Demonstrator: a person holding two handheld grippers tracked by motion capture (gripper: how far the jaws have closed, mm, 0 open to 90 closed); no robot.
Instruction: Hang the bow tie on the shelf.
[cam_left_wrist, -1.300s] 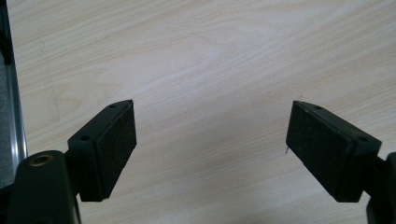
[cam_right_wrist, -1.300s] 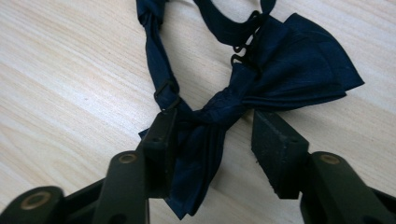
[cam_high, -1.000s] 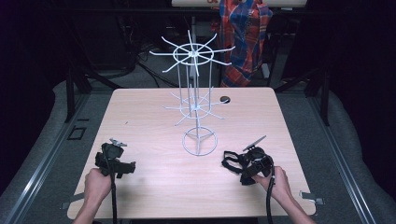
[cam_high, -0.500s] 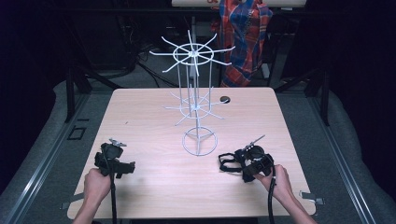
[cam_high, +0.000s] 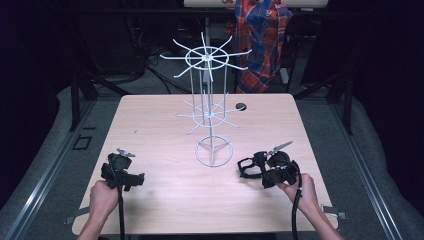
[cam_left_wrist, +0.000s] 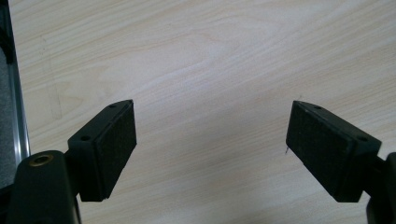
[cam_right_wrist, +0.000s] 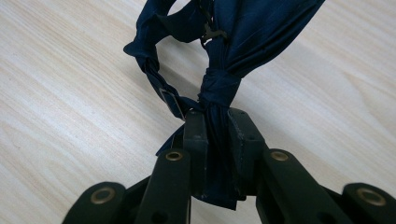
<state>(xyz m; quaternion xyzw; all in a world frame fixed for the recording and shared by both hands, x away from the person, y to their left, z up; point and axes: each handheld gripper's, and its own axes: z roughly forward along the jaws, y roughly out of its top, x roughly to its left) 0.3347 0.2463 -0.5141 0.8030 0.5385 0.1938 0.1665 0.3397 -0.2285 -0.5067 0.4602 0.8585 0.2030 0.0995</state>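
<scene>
Navy cloth, a knotted strip with a small buckle or clip (cam_right_wrist: 219, 70), was clamped between the jaws of the right gripper (cam_right_wrist: 215, 122), which were closed tight on a fold just below the knot. In the high view the same cloth (cam_high: 248, 167) lay bunched on the table near its front right corner, touching the right gripper (cam_high: 272, 169) and a little apart from the ring base of the white wire rack (cam_high: 213, 152). The left gripper (cam_left_wrist: 211, 149) held nothing; its jaws stood wide apart over bare wood, and in the high view it (cam_high: 120, 169) rested near the front left corner. Judged from this arrangement, the pick-up was done, while the lift and, presumably, the hanging of the cloth on one of the rack's arms remained; every arm was bare. The table (cam_high: 150, 125) was pale wood-grain laminate with rounded corners and a dark round hole (cam_high: 241, 106) near its far edge. Grey floor surrounded it, the room beyond was dark, and a red-and-blue plaid cloth (cam_high: 262, 35) hung behind the rack.
</scene>
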